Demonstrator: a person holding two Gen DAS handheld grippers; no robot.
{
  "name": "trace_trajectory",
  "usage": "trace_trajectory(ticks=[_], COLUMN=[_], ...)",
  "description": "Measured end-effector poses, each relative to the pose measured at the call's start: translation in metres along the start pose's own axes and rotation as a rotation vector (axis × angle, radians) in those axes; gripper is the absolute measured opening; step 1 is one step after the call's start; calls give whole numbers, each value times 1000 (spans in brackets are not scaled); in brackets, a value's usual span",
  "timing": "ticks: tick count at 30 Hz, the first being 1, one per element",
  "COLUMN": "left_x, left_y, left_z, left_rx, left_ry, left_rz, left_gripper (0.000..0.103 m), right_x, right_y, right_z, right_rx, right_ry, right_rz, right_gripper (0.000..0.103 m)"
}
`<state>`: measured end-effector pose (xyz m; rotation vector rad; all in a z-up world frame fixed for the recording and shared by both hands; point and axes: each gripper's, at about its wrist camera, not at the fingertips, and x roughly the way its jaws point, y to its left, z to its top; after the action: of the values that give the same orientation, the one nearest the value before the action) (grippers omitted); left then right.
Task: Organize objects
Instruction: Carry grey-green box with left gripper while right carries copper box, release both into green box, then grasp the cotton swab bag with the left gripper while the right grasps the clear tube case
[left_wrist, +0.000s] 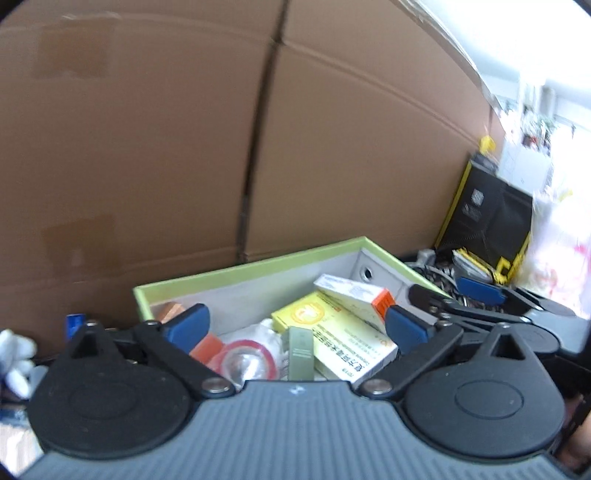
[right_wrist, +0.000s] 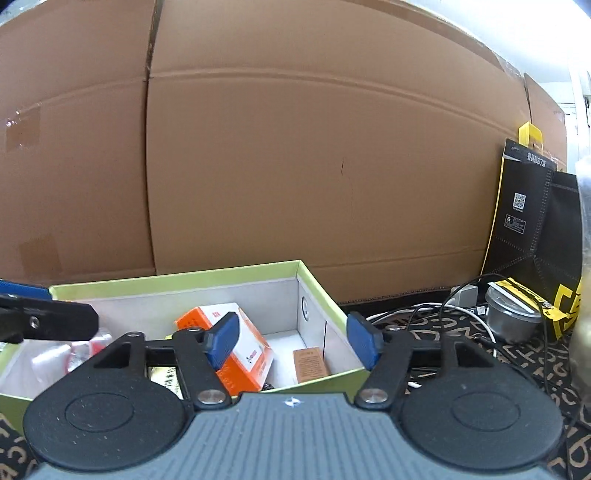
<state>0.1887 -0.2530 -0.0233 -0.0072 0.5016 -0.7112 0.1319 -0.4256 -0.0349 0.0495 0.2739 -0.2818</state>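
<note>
Left claw (left_wrist: 297, 326): jaws spread wide, blue pads apart with nothing pressed between them; poised just above the green box's near rim.
Right claw (right_wrist: 291, 341): jaws parted and empty, its left pad in front of the orange carton, its right pad over the box's right wall.
Green box (right_wrist: 173, 282): open-topped, grey-lined; directly ahead of and below both claws, backed by a cardboard wall (right_wrist: 314, 155).
Contents ahead of the left claw: yellow carton (left_wrist: 332, 325) lying between the pads' sight lines, a white-and-orange carton (left_wrist: 354, 293) behind it, a grey-green bar (left_wrist: 301, 352) standing close in, a red-rimmed clear item (left_wrist: 243, 360) nearer the left pad.
Contents ahead of the right claw: orange carton (right_wrist: 236, 345) tilted just beyond the left pad; small brown packet (right_wrist: 310, 363) on the box floor between the pads.
Loose items: cables (right_wrist: 436, 314), a lidded clear cup (right_wrist: 513, 308) and a black-and-yellow bag (right_wrist: 532, 229) to the right of the right claw, outside the box on the patterned worktop (right_wrist: 517, 362).
Step in hand (judged): both claws appear to have let go over the box; the next item probably lies among the clutter on the right.
Technique (judged): lift each claw clear of the rim before swinging sideways, keep the two claws apart, and approach cables with jaws wide, as they may snag or drag neighbours.
</note>
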Motion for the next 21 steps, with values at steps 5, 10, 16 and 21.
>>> trace_trajectory(ticks=[5,10,16,21], left_x=[-49,-101,-153,-183], left_y=[14,37,75,116], left_z=[5,-7,-35,-76], left_rx=[-52,-88,-116,-179], left_ry=[-58,-64,-40,17], left_rz=[45,122,265,400], left_gripper=[103,103,103,103], right_x=[-37,-78,-109,-129], right_y=[11,35,68,110], right_z=[14,21,9,-10], right_rx=[-20,-43,-43,-41], right_ry=[-88,-161,-167,-106], right_rz=[-10,57,158,285], right_gripper=[84,89,91,91])
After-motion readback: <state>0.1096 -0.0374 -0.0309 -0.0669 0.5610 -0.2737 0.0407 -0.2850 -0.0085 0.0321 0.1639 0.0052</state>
